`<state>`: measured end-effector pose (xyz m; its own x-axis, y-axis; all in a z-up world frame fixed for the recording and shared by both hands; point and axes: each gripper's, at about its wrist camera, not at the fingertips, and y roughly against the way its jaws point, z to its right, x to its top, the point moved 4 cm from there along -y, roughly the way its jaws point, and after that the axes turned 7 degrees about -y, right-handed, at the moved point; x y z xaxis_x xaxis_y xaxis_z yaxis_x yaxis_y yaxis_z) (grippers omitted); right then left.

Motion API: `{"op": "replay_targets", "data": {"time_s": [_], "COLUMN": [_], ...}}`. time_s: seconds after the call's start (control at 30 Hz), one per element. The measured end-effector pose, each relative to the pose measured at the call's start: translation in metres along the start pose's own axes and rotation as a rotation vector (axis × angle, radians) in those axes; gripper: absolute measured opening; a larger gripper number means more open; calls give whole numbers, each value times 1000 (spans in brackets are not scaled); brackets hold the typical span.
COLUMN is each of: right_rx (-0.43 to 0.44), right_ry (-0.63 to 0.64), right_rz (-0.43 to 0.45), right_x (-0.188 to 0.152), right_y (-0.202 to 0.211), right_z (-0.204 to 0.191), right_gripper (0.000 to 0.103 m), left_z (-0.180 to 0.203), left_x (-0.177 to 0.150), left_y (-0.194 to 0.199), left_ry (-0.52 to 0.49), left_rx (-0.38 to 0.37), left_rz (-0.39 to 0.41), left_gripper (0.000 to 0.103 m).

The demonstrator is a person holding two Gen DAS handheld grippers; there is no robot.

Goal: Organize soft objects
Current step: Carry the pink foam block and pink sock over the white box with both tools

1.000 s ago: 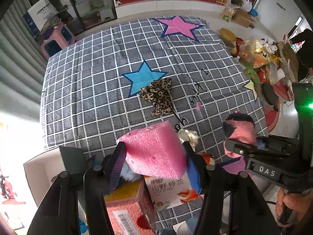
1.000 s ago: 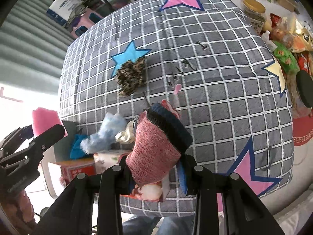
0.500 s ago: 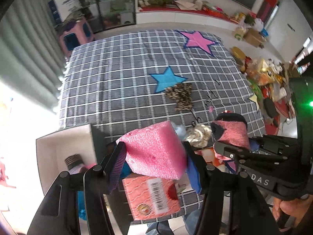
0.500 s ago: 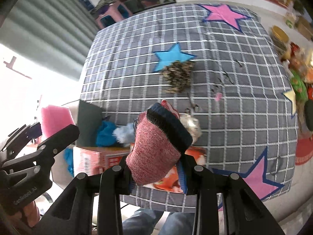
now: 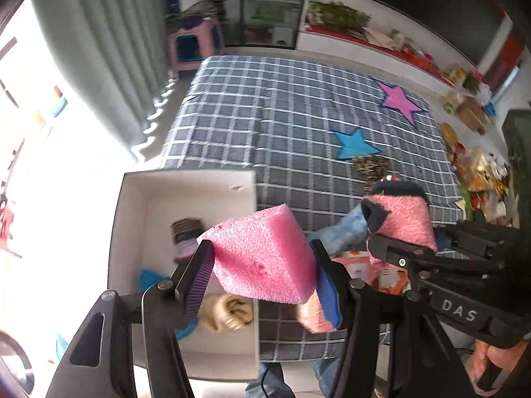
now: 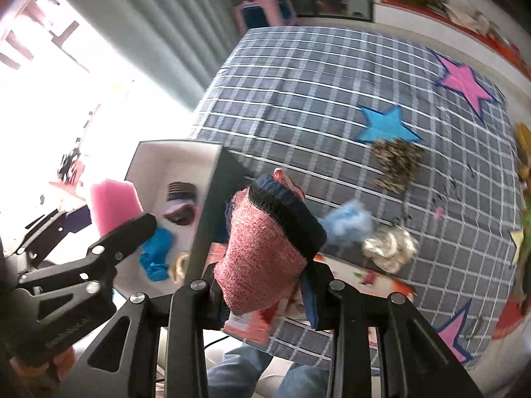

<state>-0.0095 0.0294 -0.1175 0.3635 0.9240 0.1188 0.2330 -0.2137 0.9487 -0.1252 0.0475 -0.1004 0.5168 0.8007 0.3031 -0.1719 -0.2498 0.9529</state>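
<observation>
2 fluffy toys [image 6: 346, 222] beside leopard cloth [image 6: 396, 165] on checked bedspread [image 5: 282, 126]

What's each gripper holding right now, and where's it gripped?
The left gripper clamps the pink foam block by two opposite side faces. The right gripper pinches the red knit sock at its lower end.

I see a pink foam block [image 5: 262, 258] held tilted above the white box [image 5: 132, 185]; a rolled pink sock [image 6: 265, 252] is held just right of it.
</observation>
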Motion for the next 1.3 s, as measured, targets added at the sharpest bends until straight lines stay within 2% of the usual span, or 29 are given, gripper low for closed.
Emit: {"op": "replay_targets", "data": {"time_s": [0.33, 0.57, 0.9, 1.3], "right_rx": [45, 57, 46, 28], "right_ry": [167, 252, 306, 317], "right_rz": [-53, -95, -127, -148], "right_x": [-4, -13, -17, -12], "right_y": [-23, -39, -48, -56], "right_z": [-80, -118, -140, -144], "right_gripper": [35, 35, 35, 35], "left_z": [-65, -91, -103, -108], "left_x": [-50, -76, -88, -87], "left_y": [0, -2, -9, -13], "left_ry": [150, 213, 249, 252], "left_rx": [66, 91, 86, 83], "left_rz": [-40, -65, -76, -83], "left_gripper": [61, 61, 61, 61]}}
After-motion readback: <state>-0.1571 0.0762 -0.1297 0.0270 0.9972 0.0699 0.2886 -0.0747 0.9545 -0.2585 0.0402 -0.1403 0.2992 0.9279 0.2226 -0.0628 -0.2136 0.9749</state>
